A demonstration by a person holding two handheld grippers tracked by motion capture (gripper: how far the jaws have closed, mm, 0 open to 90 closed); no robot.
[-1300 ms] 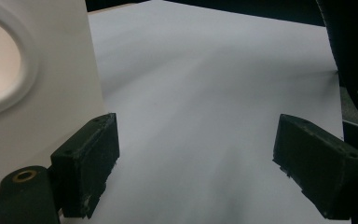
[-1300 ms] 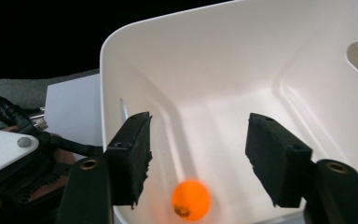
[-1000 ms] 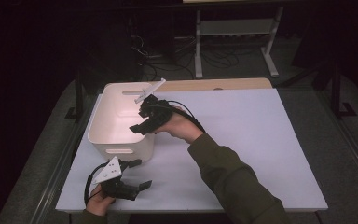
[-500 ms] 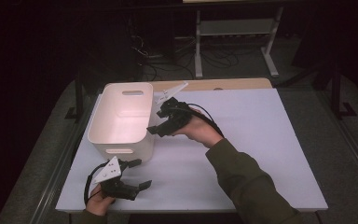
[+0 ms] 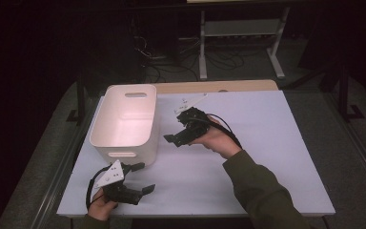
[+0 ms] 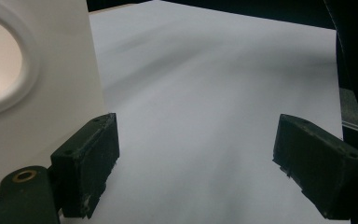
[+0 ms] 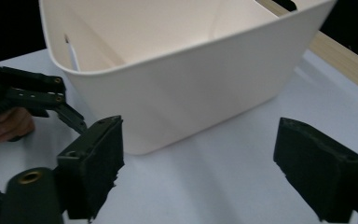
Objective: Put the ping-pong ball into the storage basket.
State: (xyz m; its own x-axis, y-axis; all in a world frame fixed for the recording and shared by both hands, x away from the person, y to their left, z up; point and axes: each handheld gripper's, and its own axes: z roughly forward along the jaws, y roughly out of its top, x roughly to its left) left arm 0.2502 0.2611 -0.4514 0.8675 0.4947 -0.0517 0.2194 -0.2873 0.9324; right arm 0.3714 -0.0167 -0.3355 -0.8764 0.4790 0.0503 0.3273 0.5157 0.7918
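A white plastic bin stands on the left half of the white table. In the right gripper view a thin white stick with a dark tip leans against the bin's inner wall. My right gripper hovers just right of the bin and points at its side. Its jaws have just been opening and stand apart with nothing between them. Near the front left corner my left gripper rests low beside the bin's front wall; it is open and empty.
A wooden strip runs along the table's far edge. Behind the table stand a metal shelf frame and loose cables on the floor. The right half of the table is bare white surface.
My right gripper has left its place over the bin's right rim and moved right and down, to hover beside the bin. The left gripper has not moved.
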